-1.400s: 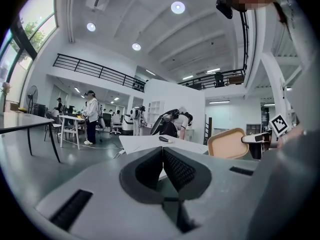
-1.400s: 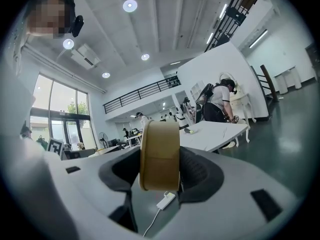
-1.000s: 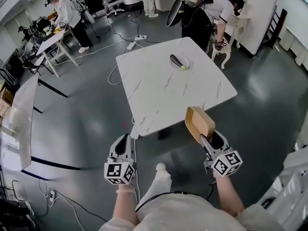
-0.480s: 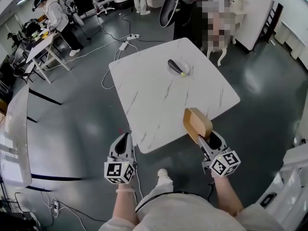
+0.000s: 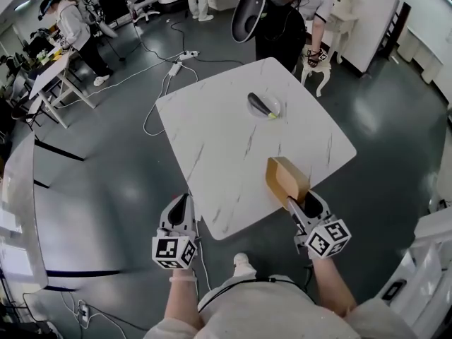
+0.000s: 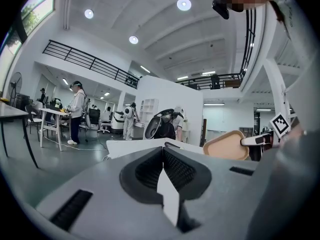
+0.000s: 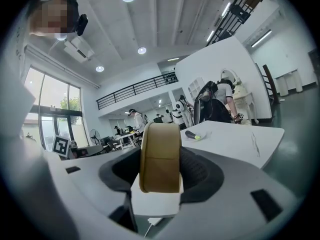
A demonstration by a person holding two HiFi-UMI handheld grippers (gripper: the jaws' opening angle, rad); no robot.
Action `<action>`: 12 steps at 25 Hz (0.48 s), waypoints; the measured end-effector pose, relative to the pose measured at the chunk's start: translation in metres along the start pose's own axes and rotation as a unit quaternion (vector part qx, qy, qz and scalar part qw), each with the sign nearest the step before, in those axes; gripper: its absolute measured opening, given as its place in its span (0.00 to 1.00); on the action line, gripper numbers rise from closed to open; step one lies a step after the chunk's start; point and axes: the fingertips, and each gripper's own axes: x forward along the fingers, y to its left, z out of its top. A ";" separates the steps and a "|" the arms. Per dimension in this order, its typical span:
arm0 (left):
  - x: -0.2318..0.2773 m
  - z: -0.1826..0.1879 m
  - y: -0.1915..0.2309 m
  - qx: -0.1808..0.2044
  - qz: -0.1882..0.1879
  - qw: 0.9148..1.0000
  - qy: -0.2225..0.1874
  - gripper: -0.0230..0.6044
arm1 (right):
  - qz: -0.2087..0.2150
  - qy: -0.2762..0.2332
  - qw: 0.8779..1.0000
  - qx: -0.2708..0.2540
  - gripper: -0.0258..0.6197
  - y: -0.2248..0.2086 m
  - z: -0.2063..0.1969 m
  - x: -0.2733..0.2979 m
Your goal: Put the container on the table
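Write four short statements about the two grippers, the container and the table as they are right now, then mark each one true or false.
1. The right gripper is shut on the tan container. True.
2. The left gripper is wide open. False: its jaws are together, with nothing between them.
3. A dark vegetable lies on a plate on the white table. True.
4. The container lies flat in the middle of the table. False: the right gripper holds it up on edge at the table's near edge.
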 end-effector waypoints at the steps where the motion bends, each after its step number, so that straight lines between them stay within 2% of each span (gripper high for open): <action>1: 0.001 0.000 0.002 -0.001 -0.003 1.000 0.000 0.04 | 0.000 0.001 1.000 0.000 0.41 0.002 0.000 0.003; 5: 0.000 -0.007 0.003 -0.008 -0.011 1.000 0.006 0.04 | 0.003 0.012 1.000 0.003 0.41 0.008 -0.005 0.009; 12: -0.009 -0.014 0.016 -0.019 0.007 1.000 0.007 0.04 | 0.013 0.018 1.000 0.018 0.41 0.011 -0.004 0.024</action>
